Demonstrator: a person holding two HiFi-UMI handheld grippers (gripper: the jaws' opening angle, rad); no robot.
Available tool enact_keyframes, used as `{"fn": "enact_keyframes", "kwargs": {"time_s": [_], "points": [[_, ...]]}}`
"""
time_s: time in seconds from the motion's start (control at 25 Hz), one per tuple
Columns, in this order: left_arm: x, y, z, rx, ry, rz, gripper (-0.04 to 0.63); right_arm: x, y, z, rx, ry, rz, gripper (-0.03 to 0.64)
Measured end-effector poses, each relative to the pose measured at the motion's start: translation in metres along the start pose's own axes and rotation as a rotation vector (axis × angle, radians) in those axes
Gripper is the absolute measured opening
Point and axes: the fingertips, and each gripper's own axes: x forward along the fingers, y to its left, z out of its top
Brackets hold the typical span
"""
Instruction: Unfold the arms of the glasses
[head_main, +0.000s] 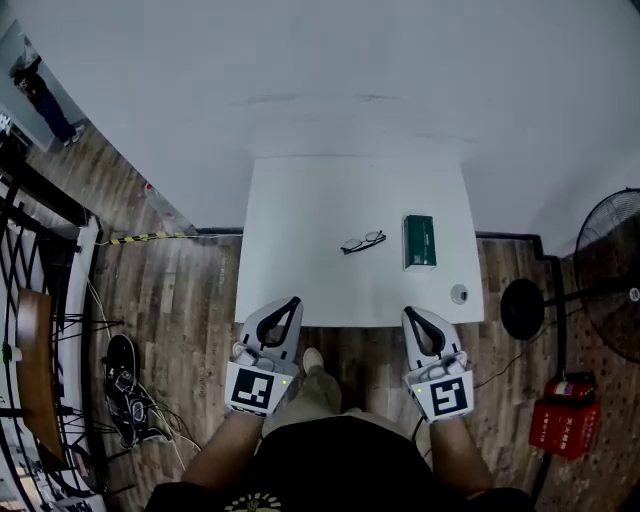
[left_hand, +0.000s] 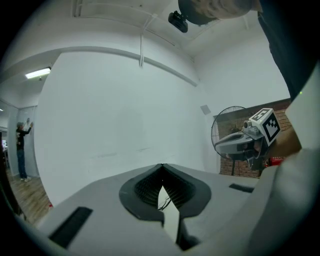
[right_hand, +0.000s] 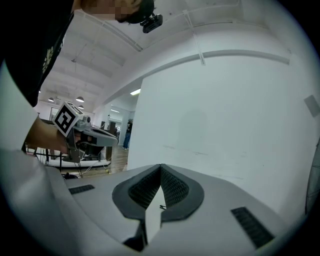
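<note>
The glasses (head_main: 362, 242) lie on the white desk (head_main: 300, 220), just left of the green box (head_main: 419, 241). Well short of that box, at the desk's near edge, the left gripper (head_main: 293, 301) and right gripper (head_main: 409, 312) hover, jaws closed tip to tip, holding nothing.

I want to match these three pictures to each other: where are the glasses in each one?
Head view: the glasses lie near the middle of the table, left of a green box.
Left gripper view: a tiny dark shape, likely the glasses, low in the gap between the jaws.
Right gripper view: likewise, a smaller speck in the gap between the jaws.
Shared landmark: the white wall behind the table.
</note>
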Motion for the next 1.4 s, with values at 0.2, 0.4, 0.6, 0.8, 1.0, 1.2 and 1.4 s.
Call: {"fn": "enact_keyframes", "kwargs": {"time_s": [0.2, 0.4, 0.6, 0.8, 1.0, 1.2, 1.4], "points": [[0.03, 0.03, -0.002, -0.012, 0.012, -0.034, 0.006, 0.036, -0.011, 0.002, 0.011, 0.016, -0.028, 0.002], [0.059, 0.055, -0.002, -0.017, 0.001, -0.088, 0.006, 0.068, -0.02, 0.005, 0.015, 0.021, -0.065, 0.002], [0.081, 0.081, 0.001, -0.013, -0.012, -0.138, 0.006, 0.103, -0.025, 0.015, 0.019, 0.019, -0.106, 0.002], [0.1, 0.097, -0.002, -0.03, -0.022, -0.197, 0.006, 0.12, -0.026, 0.02, 0.022, 0.03, -0.153, 0.002], [0.109, 0.09, -0.01, -0.043, -0.019, -0.244, 0.006, 0.114, -0.036, 0.016, 0.026, 0.059, -0.207, 0.002], [0.116, 0.088, -0.008, -0.028, -0.027, -0.257, 0.006, 0.109, -0.044, 0.021, 0.022, 0.044, -0.237, 0.002], [0.123, 0.087, -0.006, 0.017, 0.002, -0.264, 0.006, 0.108, -0.046, 0.017, 0.019, 0.039, -0.233, 0.002]]}}
